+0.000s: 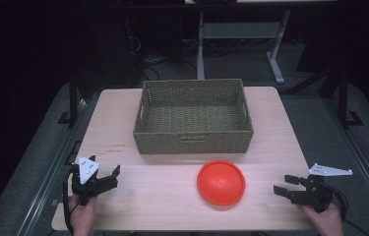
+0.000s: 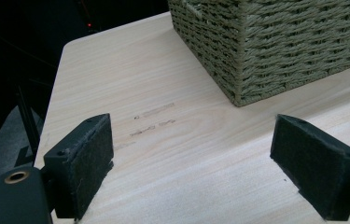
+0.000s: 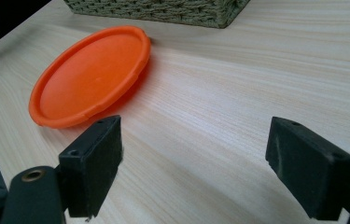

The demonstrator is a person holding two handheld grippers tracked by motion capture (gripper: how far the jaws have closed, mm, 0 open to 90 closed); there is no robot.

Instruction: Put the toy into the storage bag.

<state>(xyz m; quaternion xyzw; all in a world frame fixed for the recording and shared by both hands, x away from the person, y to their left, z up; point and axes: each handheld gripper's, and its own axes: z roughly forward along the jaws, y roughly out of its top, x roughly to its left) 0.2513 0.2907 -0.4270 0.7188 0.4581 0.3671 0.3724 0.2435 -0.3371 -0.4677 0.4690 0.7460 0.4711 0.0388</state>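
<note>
An orange round plate (image 1: 221, 182) lies flat on the light wooden table (image 1: 162, 187), just in front of a woven green basket (image 1: 193, 140). In the right gripper view the plate (image 3: 91, 74) lies ahead and to the left of the jaws. My right gripper (image 1: 283, 185) rests near the table's right front edge, open, with nothing between its jaws (image 3: 193, 168). At the left front edge my left gripper (image 1: 113, 176) is also open and holds nothing (image 2: 191, 163). Ahead of it stands the basket's corner (image 2: 275, 51).
The basket looks empty inside and stands at the table's middle back. Bare tabletop (image 1: 152, 182) lies between the left gripper and the plate. Faint marks (image 2: 154, 122) show on the wood. Beyond the table are dark floor, cables and a desk frame (image 1: 241, 34).
</note>
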